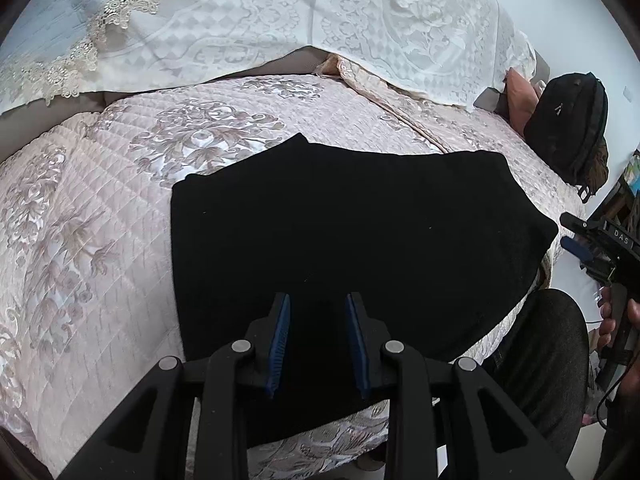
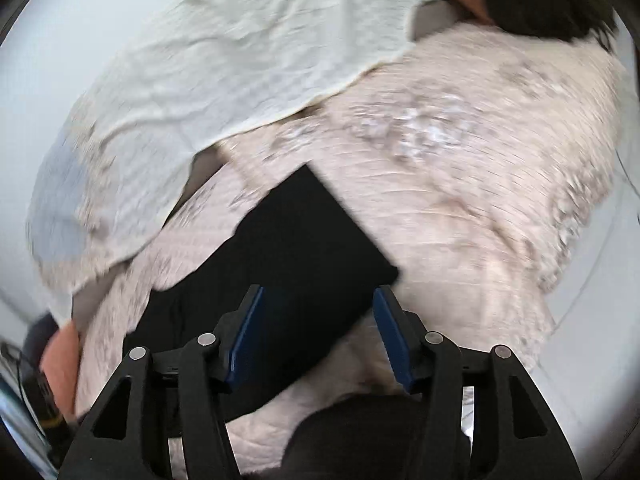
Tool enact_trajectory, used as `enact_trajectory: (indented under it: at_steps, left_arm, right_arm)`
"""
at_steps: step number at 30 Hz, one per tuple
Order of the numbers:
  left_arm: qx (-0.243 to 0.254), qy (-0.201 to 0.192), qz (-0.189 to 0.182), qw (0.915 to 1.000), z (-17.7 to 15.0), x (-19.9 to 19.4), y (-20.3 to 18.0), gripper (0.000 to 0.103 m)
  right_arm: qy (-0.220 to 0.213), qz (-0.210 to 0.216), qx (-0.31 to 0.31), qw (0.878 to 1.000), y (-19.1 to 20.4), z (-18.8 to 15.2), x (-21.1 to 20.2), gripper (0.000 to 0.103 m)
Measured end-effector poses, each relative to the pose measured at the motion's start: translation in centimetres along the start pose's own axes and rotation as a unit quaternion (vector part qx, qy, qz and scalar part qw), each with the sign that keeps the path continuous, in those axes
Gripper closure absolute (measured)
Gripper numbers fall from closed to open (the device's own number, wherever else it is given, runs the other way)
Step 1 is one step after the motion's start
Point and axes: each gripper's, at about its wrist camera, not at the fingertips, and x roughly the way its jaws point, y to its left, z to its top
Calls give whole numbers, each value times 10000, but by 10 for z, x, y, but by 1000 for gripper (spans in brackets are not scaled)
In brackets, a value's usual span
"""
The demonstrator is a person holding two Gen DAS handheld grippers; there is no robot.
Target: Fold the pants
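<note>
The black pants [image 1: 340,232] lie folded into a broad flat shape on the pink quilted bedspread [image 1: 100,220], near the bed's front edge. My left gripper [image 1: 318,298] hovers over their near part, its blue pads apart with nothing pinched between them. My right gripper [image 1: 565,231] shows at the far right, off the bed's corner, held in a hand [image 1: 612,320]. In the blurred right wrist view the right gripper [image 2: 319,289] stands wide open above the near edge of the pants [image 2: 304,232], holding nothing.
A white lace cover [image 1: 320,20] drapes the head of the bed. A black backpack [image 1: 568,128] and an orange cushion [image 1: 520,100] sit at the far right corner. The person's dark-trousered leg [image 1: 540,360] stands against the bed's front right edge.
</note>
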Motion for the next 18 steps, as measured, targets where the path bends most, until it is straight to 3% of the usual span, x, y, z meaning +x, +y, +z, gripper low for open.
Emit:
enact_trajectory:
  at_steps: [7,13,18]
  left_arm:
    - [79,18,-7,10000,8,5,-11,72]
    - [46,98,29,9999,6,8,-9,72]
    - [-5,129,36,9999,5,10,-6,72]
  right_arm:
    - [651,231,472,9965,-16,3,34,46]
    - [843,395,590,9939,-16,16,48,42]
    - [602,538,688,9944,-11,18,39,42]
